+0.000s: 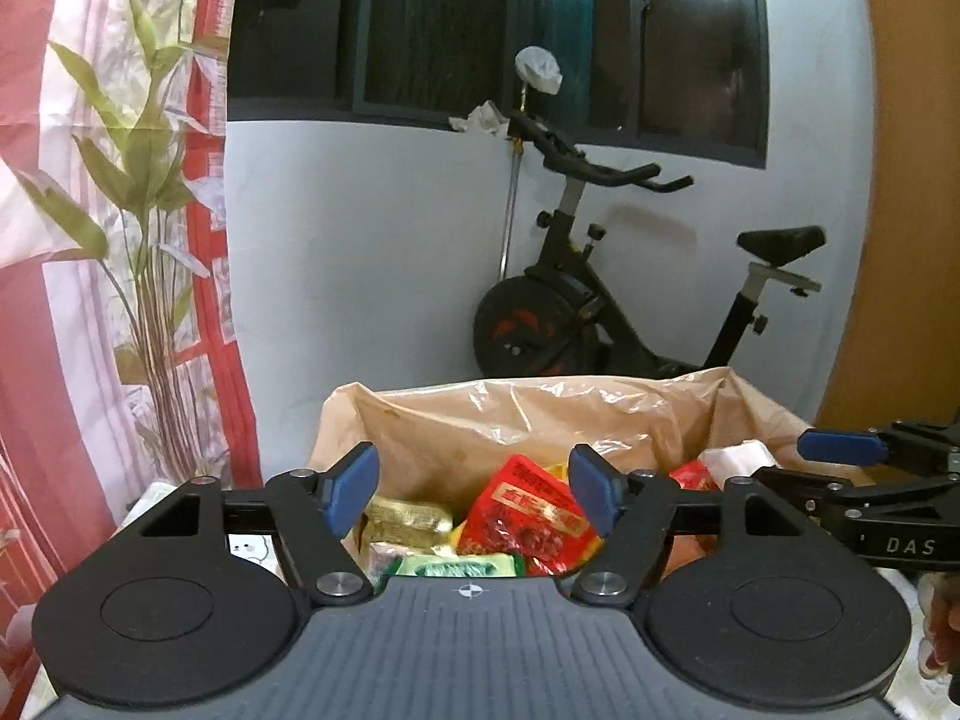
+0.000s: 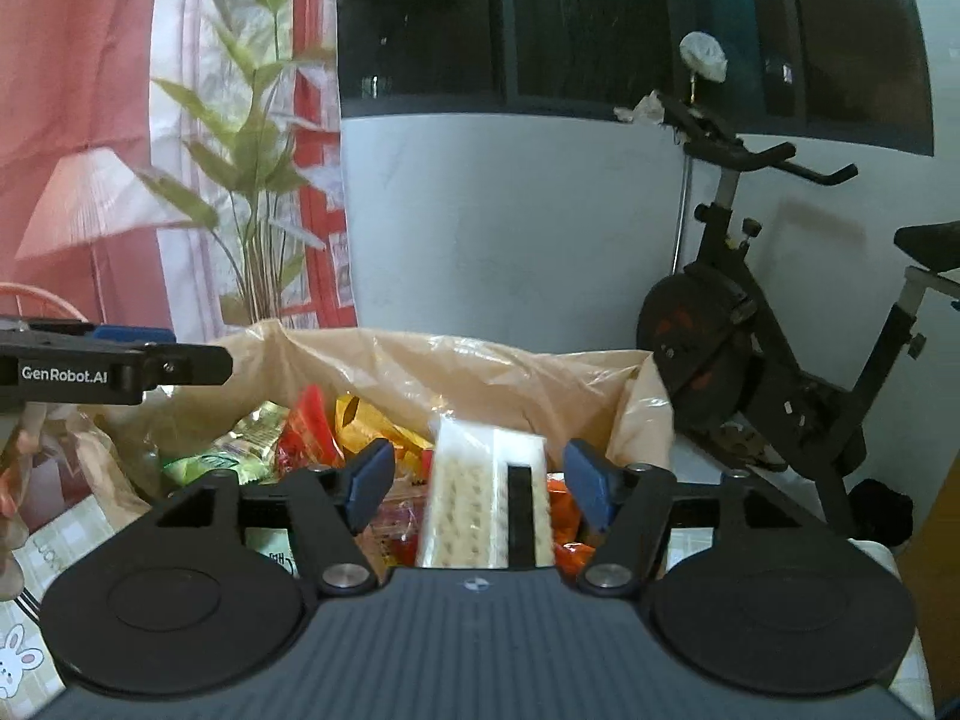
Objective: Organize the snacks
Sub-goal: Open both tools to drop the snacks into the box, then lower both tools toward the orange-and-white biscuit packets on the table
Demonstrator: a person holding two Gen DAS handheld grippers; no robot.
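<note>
A tan plastic bag [image 1: 480,414] stands open, full of snack packs: a red pack [image 1: 528,510], a gold pack [image 1: 408,519] and a green pack [image 1: 456,567]. My left gripper [image 1: 474,495] is open and empty over the bag's near rim. My right gripper [image 2: 480,480] is open over the same bag [image 2: 480,378]. A white cracker pack [image 2: 489,498] stands between its jaws, clear of both pads; whether it rests or falls I cannot tell. Each gripper shows at the other view's edge.
An exercise bike [image 1: 630,300] stands behind the bag against the pale wall. A red and white curtain with a leaf print [image 1: 120,210] hangs at the left. A rabbit-print cloth [image 2: 24,660] covers the surface under the bag. A wooden panel [image 1: 900,240] is at the right.
</note>
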